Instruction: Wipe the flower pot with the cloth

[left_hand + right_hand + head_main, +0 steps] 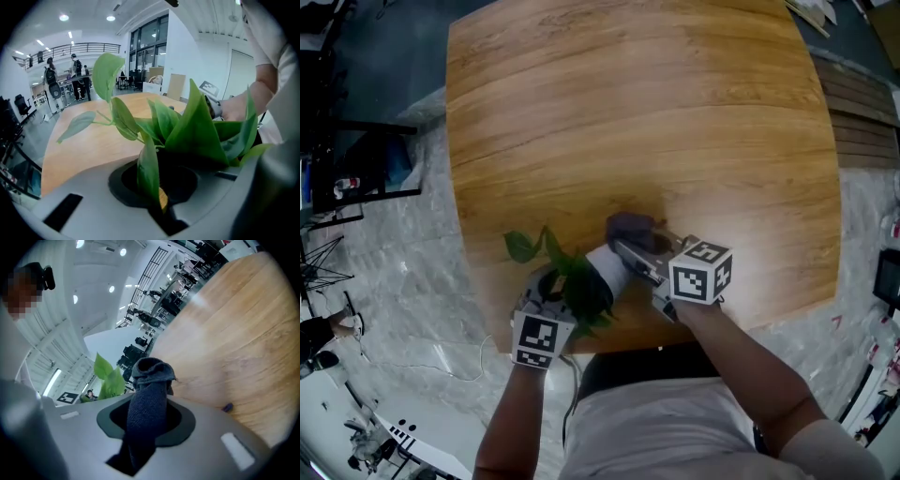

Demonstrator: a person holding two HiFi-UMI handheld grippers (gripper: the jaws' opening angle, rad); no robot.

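A white flower pot (607, 270) with a green leafy plant (523, 246) is tilted over the wooden table (656, 112) near its front edge. My left gripper (555, 289) holds the pot at its rim. In the left gripper view the leaves (197, 131) fill the space just past the nearly closed jaws, where the left gripper (161, 201) grips. My right gripper (630, 247) is shut on a dark cloth (628, 226), which sits against the pot's far side. In the right gripper view the cloth (150, 394) stands bunched up from the jaws, with leaves (105, 373) to its left.
The table's front edge (675, 333) runs just under both grippers, with my torso behind it. A small purple speck (227, 406) lies on the wood near the right gripper. Marble floor (422, 309) surrounds the table, and people stand far off (75, 70).
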